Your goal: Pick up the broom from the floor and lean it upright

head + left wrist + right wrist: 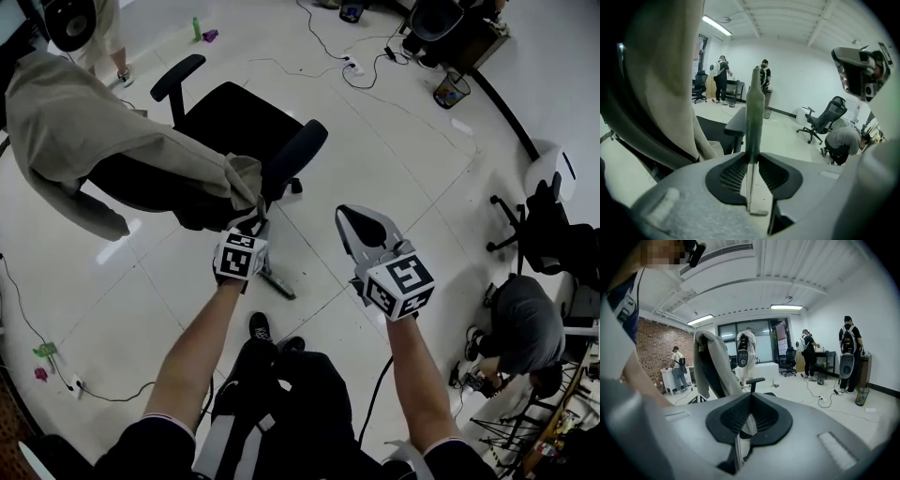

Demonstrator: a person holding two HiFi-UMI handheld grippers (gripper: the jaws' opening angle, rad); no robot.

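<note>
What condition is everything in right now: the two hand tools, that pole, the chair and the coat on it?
broom handle: gripped, standing roughly upright in the left gripper view; broom head out of sight.
left gripper: shut on the broom handle.
right gripper: shut, holding nothing.
office chair: upright, seat vacant.
jacket: draped over the office chair's back.

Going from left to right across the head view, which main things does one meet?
In order: beige jacket → left gripper → right gripper → crouching person.
</note>
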